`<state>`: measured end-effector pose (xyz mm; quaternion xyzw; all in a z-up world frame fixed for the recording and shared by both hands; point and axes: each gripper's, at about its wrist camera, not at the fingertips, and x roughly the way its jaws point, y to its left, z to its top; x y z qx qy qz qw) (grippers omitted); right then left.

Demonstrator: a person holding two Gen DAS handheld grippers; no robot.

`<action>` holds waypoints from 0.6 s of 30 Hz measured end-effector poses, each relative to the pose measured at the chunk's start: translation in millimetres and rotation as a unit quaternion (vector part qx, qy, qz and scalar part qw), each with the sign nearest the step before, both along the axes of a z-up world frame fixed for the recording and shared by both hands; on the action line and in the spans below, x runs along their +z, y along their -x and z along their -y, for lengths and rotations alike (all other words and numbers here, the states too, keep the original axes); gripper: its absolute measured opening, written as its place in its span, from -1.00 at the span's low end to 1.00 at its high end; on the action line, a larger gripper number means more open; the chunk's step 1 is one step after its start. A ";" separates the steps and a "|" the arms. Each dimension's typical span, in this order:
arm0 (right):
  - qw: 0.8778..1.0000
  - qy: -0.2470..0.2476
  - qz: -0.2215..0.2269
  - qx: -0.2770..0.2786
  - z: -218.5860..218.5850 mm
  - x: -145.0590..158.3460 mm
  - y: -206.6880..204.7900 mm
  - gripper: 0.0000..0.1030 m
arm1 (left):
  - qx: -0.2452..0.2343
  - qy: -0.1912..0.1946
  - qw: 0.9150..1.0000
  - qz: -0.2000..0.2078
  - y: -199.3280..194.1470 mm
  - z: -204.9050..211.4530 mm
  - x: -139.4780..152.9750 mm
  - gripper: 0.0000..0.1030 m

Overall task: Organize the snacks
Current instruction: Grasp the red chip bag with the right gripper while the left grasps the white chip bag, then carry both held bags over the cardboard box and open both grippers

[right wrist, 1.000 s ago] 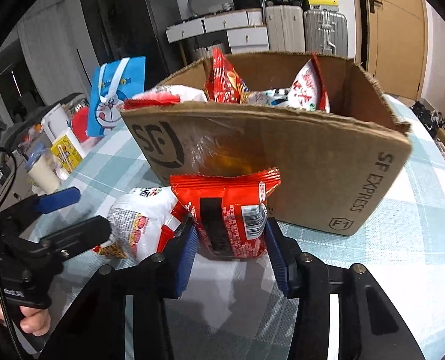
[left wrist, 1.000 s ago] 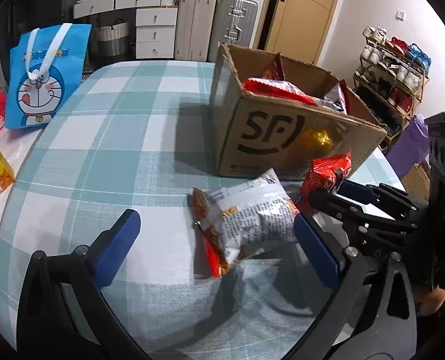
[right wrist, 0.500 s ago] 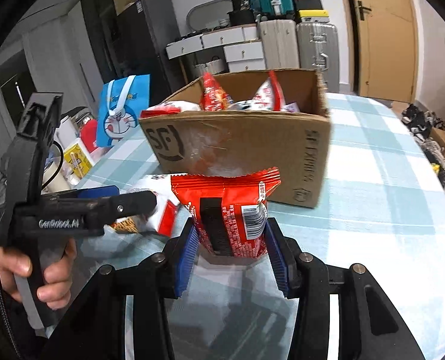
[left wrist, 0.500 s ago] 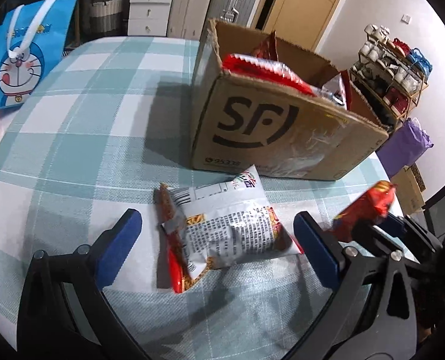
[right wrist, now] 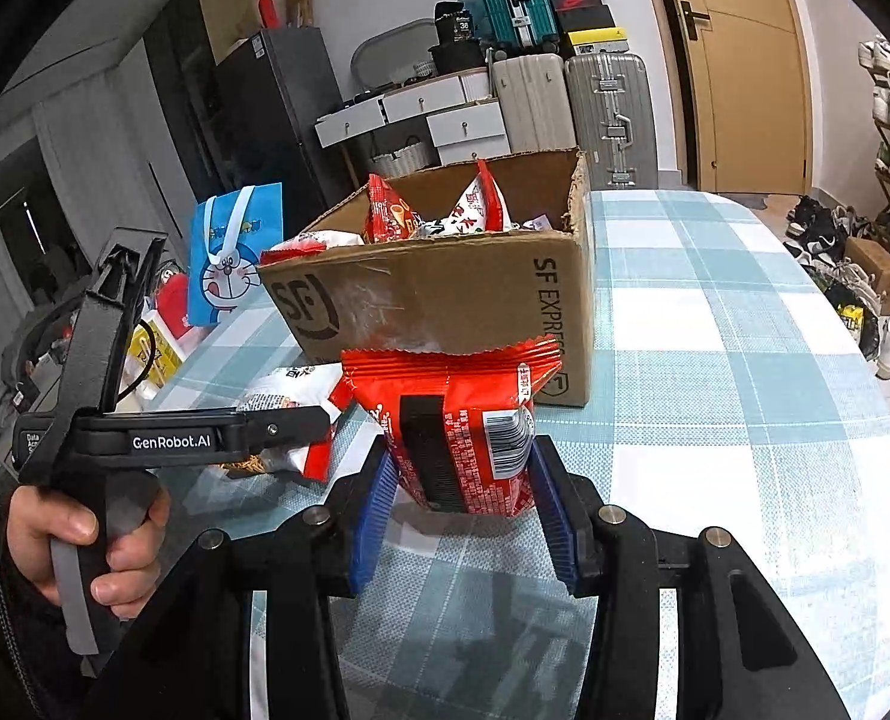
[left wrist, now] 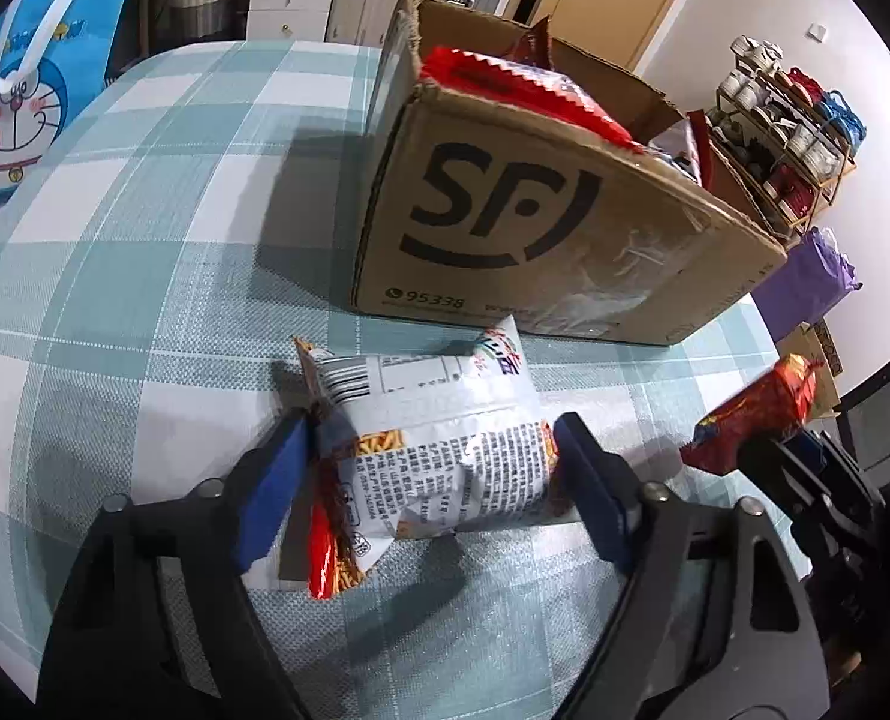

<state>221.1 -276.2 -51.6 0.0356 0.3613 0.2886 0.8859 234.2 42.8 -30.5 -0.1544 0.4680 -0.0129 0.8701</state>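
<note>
The left gripper [left wrist: 430,474] has its jaws closing around a white snack packet [left wrist: 445,450] that lies flat on the checked counter [left wrist: 145,276]. The blue pads [left wrist: 271,498] sit at the packet's two ends, the left one against its crimped orange-red edge, the right one at or just beside the other end; whether they press yet cannot be told. The packet shows a barcode and printed text on its upper face.

The right gripper [right wrist: 463,504] has its jaws pinching a red snack packet [right wrist: 463,420], held upright and clear of the counter, its serrated top edge uppermost and a barcode facing the camera. In the left wrist view this red packet shows at the right, lifted beside the white one.

Just behind both packets stands an open cardboard box [right wrist: 445,294] marked SF Express, resting on the counter with several red and white snack bags [right wrist: 439,210] standing up inside it; one red bag [left wrist: 523,90] lies over its near rim. A hand [right wrist: 79,540] grips the left gripper's handle.

Farther off, a blue cartoon-cat bag [right wrist: 235,252] stands at the counter's far left. Beyond are white drawers [right wrist: 439,114], suitcases [right wrist: 571,108], a wooden door [right wrist: 751,60] and a shoe rack [left wrist: 787,126].
</note>
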 end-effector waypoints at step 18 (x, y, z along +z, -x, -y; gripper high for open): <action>1.000 -0.010 0.013 0.000 1.7 8.0 3.3 -0.12 | -0.028 -0.010 0.998 0.052 26.7 5.4 29.9 0.12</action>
